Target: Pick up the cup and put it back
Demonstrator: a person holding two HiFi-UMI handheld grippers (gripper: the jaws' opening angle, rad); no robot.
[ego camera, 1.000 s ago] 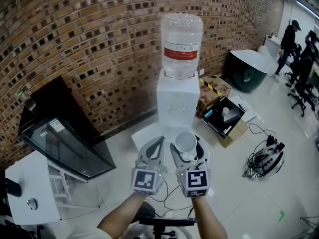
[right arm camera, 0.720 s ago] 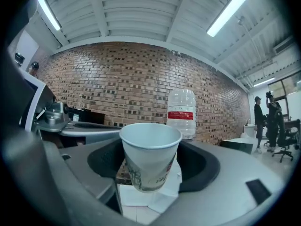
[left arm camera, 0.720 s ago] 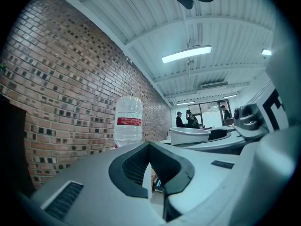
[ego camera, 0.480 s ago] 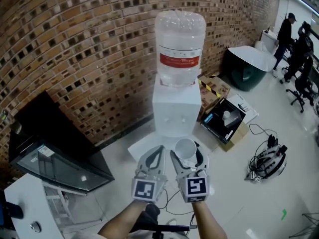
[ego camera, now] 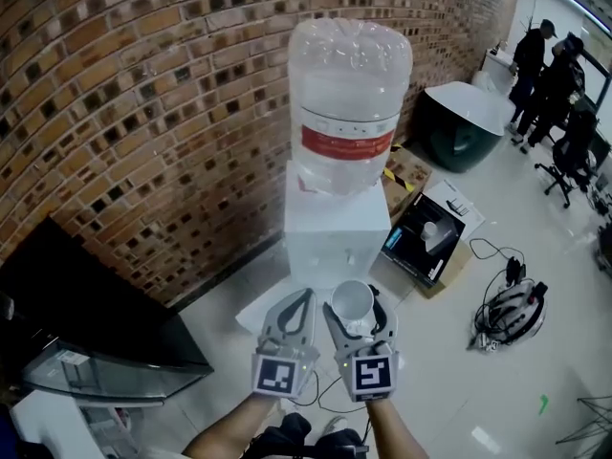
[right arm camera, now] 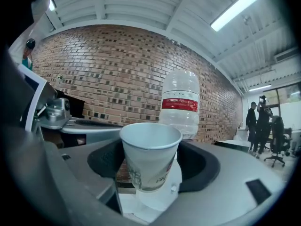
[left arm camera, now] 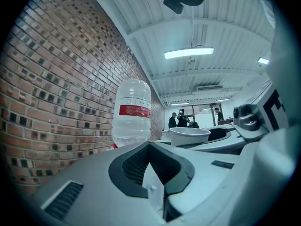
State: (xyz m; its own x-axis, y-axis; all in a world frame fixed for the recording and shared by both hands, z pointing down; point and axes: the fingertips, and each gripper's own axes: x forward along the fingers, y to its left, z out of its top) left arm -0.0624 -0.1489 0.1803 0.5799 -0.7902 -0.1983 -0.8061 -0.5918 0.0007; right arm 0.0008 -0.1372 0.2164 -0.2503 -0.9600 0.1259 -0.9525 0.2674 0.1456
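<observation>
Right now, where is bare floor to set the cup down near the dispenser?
Bare floor lies between the black glass cabinet and the white water dispenser, and below the black-and-white helmet. Crowded right of it: cardboard boxes, cables.

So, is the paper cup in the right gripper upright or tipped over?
Upright. In the right gripper view the cup stands between the jaws, with its open rim level on top and its narrower base below.

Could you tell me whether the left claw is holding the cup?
No, the cup is clamped in the right claw; the left claw is closed on nothing.
</observation>
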